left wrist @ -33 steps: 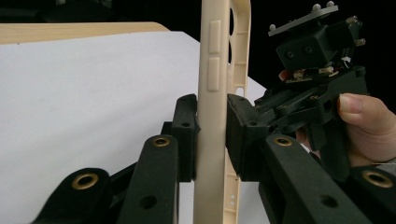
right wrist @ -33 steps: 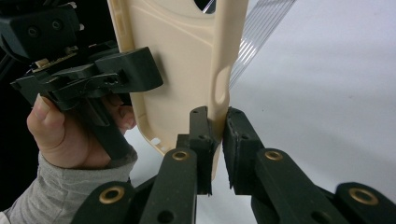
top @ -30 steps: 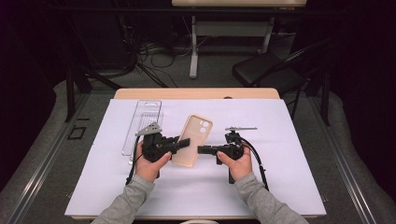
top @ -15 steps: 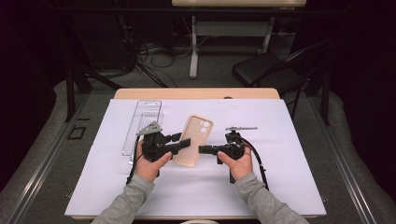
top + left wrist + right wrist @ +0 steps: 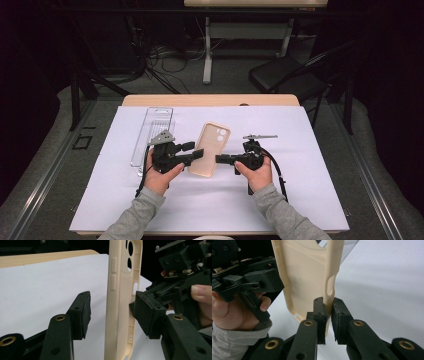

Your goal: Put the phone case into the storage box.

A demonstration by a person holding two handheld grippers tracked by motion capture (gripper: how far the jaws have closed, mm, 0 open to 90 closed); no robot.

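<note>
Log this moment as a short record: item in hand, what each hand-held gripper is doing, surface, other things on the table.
item: beige phone case, camera cutout at its far end
right hand-held gripper: shut on the case's side wall near the bottom corner
left hand-held gripper: jaws have just been opening; the case's other edge stands between them, one pad clearly apart from it, contact at the other unclear
surface: white sheet over a wooden table
other things: clear plastic tray at far left
</note>
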